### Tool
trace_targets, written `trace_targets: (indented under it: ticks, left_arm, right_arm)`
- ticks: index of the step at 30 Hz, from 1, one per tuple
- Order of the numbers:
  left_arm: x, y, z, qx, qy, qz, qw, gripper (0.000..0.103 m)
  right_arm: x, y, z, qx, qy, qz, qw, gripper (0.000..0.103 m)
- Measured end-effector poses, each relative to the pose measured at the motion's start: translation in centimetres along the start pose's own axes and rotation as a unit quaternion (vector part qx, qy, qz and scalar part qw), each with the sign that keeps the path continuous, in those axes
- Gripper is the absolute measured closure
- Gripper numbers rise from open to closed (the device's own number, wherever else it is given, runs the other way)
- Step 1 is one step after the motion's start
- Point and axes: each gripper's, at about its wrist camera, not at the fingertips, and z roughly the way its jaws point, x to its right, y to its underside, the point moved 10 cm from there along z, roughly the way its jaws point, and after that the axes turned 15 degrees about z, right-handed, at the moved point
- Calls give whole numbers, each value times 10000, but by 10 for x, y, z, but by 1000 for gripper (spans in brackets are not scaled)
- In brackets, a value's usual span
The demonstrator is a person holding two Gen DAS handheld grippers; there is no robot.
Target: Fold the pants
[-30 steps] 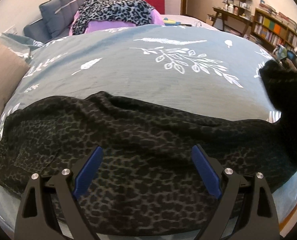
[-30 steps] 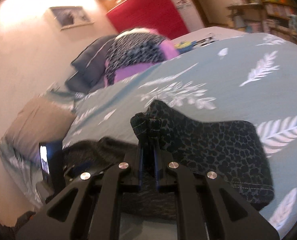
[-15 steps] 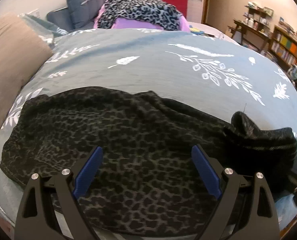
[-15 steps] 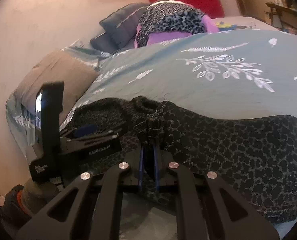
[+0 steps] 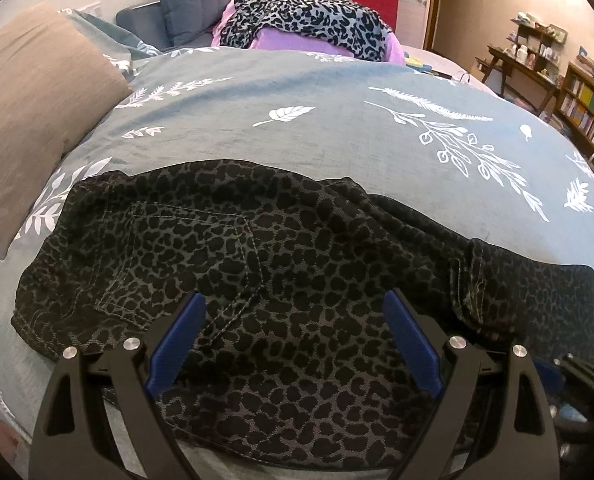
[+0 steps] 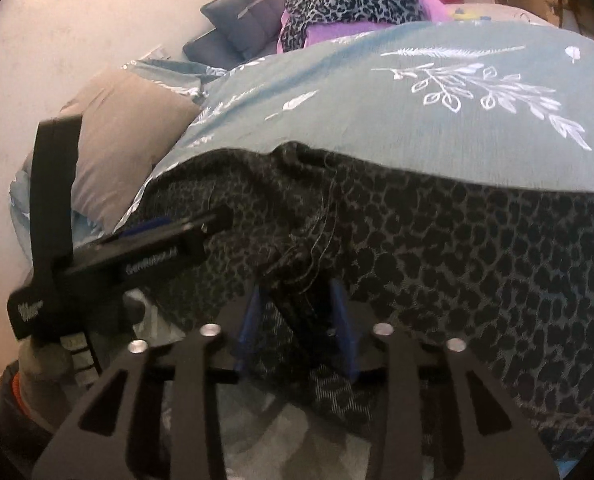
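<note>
Dark leopard-print pants (image 5: 281, 280) lie flat across the near edge of a teal bed cover, back pocket up at the left. My left gripper (image 5: 293, 320) is open, its blue pads (image 5: 177, 336) hovering just above the pants' middle. In the right wrist view the pants (image 6: 457, 256) spread across the foreground. My right gripper (image 6: 297, 312) has its jaws a little apart around a bunched fold of the pants near the bed's front edge. The left gripper's body (image 6: 153, 256) shows at the left there.
Teal bed cover (image 5: 317, 136) with white leaf print stretches behind the pants. A tan pillow (image 5: 29, 112) lies at the left. A leopard and purple pile (image 5: 309, 20) and grey cushions (image 5: 193, 4) sit at the head. Bookshelves (image 5: 589, 108) stand at the right.
My right gripper carried the pant end leftward and down onto the rest of the pants, and its jaws have parted slightly. The left gripper stayed open above the pants, which now lie flatter.
</note>
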Motion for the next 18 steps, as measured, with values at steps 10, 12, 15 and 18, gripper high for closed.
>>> trace_targets:
  ticks: [10,12,15,18]
  left_arm:
    - [32,-27,-26,283,264,182,9991,13]
    - [44,-33,-32,358,344,289,9983,13]
    - [70,-40,-37,414,610,468,9962,13]
    - [96,-44,-38,438,874,685,9928,13]
  right_arm:
    - [22,-8,-57,355,-190,337,9986,53]
    - [37,-15,-71,577,2,424,9974,53]
    - [65,-28,-94,980,445,586,9925,53]
    - [94,-41,-114,1255,693,838,9861,53]
